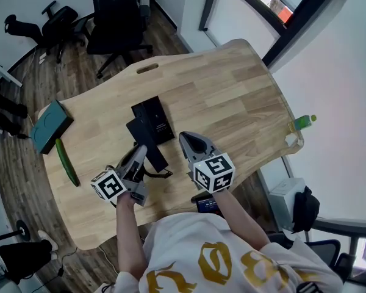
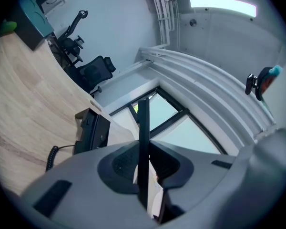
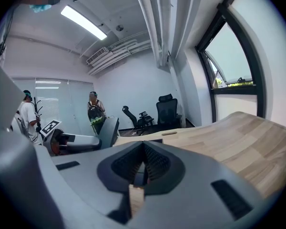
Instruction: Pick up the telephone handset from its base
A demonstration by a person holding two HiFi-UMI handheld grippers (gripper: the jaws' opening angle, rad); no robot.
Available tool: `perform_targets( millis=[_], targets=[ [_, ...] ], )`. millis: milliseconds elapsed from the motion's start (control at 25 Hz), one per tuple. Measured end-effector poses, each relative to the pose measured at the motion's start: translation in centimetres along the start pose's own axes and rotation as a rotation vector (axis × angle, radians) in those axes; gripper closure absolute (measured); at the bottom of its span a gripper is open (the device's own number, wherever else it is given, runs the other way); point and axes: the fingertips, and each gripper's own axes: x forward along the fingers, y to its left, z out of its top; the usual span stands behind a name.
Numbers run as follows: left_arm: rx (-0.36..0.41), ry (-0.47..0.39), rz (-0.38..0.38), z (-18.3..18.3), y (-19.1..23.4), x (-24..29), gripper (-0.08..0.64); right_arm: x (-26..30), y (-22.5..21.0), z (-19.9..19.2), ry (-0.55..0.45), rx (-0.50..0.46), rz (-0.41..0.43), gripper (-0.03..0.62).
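The black telephone base [image 1: 154, 116] lies in the middle of the wooden table [image 1: 232, 96]. My left gripper [image 1: 140, 153] is shut on the black handset [image 1: 151, 151], which hangs lifted just in front of the base, with its coiled cord [image 1: 160, 174] trailing below. In the left gripper view the handset [image 2: 144, 123] shows edge-on as a thin black bar between the jaws of the left gripper [image 2: 144, 149], and the base [image 2: 93, 130] and cord [image 2: 51, 157] lie beyond. My right gripper [image 1: 186, 138] hovers beside it on the right, shut [image 3: 144, 149] and holding nothing.
A green cucumber [image 1: 67, 162] and a teal box [image 1: 50, 126] lie at the table's left end. A green bottle [image 1: 302, 122] stands off the right edge. Black office chairs [image 1: 116, 23] stand beyond the table. Two people [image 3: 94, 106] stand far off in the room.
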Motion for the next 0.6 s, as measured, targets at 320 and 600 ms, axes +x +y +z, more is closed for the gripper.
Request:
perform_targets(
  millis=[320,600],
  targets=[
    [0.025,0.025,-0.113,-0.5,-3.7,-0.6,0.488,-1.6,0.9,2.0,-0.072,0.075,0.008,0.588],
    [0.041,0.048,-0.145,-1.5,-5.3,-1.5,0.488,-2.2,1.5,2.3,-0.066,0.006,0.021,0.588]
  ],
)
